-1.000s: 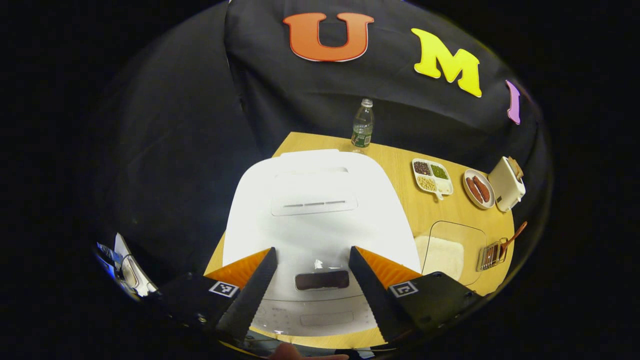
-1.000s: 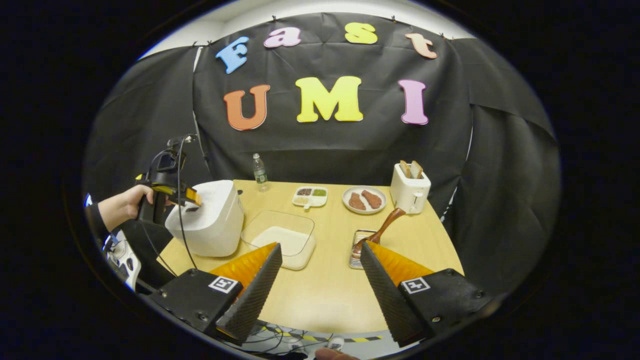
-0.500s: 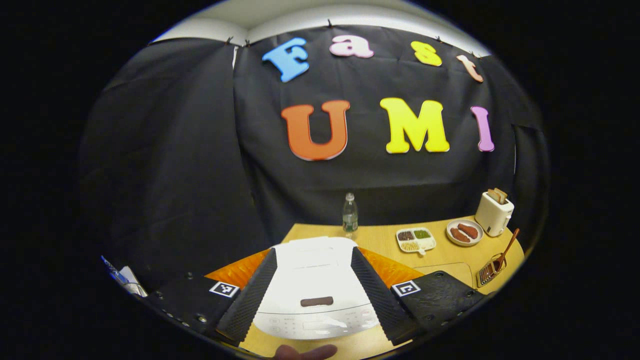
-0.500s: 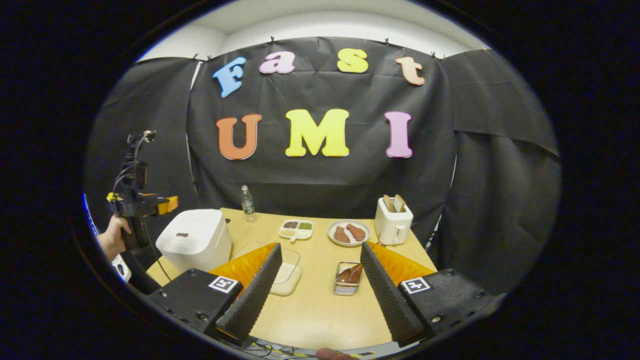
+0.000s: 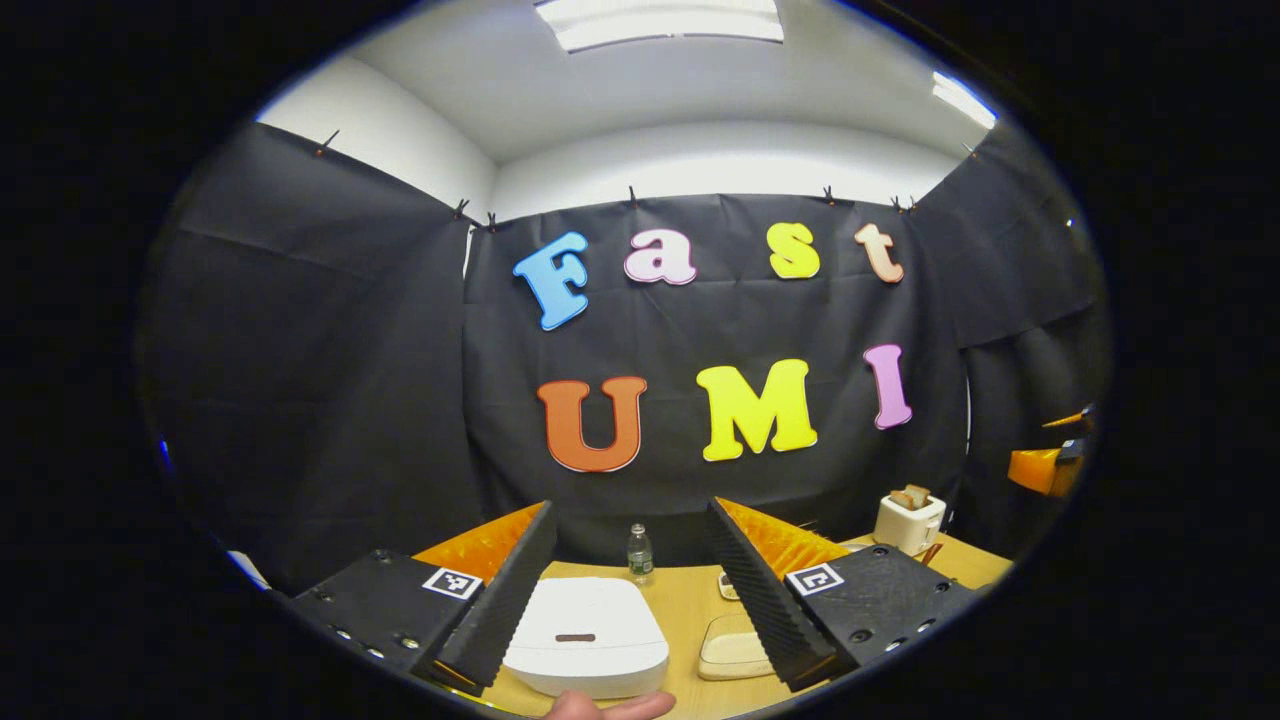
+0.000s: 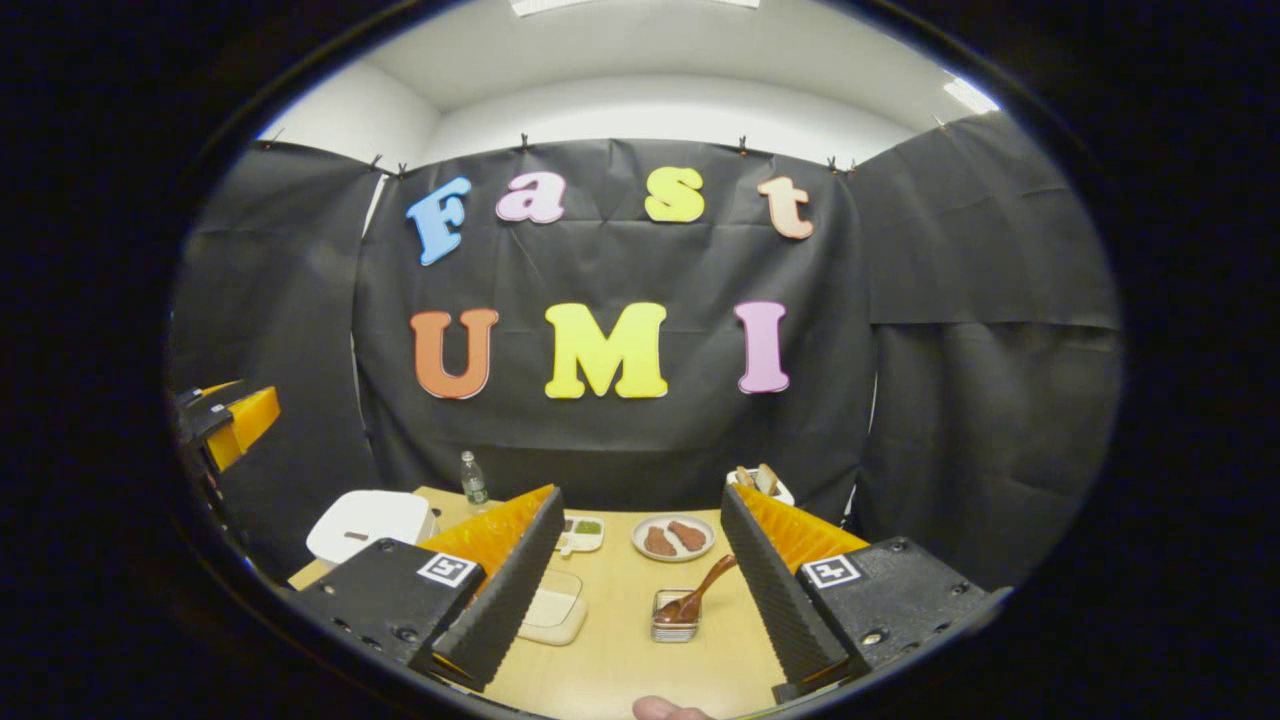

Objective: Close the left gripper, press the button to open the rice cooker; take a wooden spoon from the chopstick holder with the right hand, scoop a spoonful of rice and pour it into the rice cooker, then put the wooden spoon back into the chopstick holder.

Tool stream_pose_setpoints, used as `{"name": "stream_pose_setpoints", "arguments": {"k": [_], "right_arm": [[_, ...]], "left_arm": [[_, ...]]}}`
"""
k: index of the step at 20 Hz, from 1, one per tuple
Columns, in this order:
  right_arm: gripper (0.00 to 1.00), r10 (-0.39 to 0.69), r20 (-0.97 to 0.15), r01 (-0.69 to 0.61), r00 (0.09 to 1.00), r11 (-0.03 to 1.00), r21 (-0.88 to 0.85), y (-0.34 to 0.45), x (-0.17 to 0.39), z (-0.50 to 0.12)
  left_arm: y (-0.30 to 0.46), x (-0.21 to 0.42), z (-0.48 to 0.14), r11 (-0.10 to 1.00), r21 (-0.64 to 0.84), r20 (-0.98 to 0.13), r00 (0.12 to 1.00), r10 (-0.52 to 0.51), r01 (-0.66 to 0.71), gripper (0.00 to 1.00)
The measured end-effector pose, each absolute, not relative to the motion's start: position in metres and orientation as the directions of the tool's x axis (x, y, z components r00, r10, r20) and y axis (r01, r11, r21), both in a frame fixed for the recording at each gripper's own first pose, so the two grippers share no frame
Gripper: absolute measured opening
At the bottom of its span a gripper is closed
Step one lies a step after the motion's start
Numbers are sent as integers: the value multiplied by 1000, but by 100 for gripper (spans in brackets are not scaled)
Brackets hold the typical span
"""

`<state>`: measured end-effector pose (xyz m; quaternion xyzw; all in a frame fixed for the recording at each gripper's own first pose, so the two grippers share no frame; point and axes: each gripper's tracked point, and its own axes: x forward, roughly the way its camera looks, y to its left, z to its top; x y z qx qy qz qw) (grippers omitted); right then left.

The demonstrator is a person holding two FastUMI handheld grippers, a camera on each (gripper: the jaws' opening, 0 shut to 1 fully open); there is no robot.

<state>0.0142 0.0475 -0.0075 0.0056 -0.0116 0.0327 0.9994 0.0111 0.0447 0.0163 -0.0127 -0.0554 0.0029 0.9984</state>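
Both grippers are held up high, fingers spread wide with nothing in them. Left gripper [image 5: 630, 585] has the closed white rice cooker [image 5: 586, 636] right below between its fingers, well apart from it. Right gripper [image 6: 640, 585] looks down at the brown wooden spoon [image 6: 697, 596] leaning in the small wire chopstick holder [image 6: 673, 630] on the light wooden table [image 6: 620, 655], clear rice container [image 6: 548, 612] off to its left.

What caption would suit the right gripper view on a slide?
Open right gripper held above the table, wooden spoon resting in the chopstick holder, rice cooker closed.
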Motion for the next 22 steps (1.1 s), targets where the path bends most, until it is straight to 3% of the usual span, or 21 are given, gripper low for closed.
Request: {"name": "stream_pose_setpoints", "arguments": {"k": [4, 5, 7, 22], "right_arm": [[100, 64, 39, -64, 997, 998, 11, 48, 8, -1], [100, 61, 34, -62, 998, 998, 8, 48, 7, -1], [100, 65, 29, -66, 997, 998, 14, 49, 4, -2], [100, 54, 67, -55, 996, 998, 13, 38, -12, 15]], "left_arm": [[34, -7, 18, 999, -17, 110, 993, -33, 35, 95], [31, -7, 16, 999, -17, 104, 994, -39, 41, 90], [30, -10, 15, 999, -19, 87, 995, -41, 43, 95], [25, -15, 13, 999, -11, 38, 998, -45, 45, 95]]}}
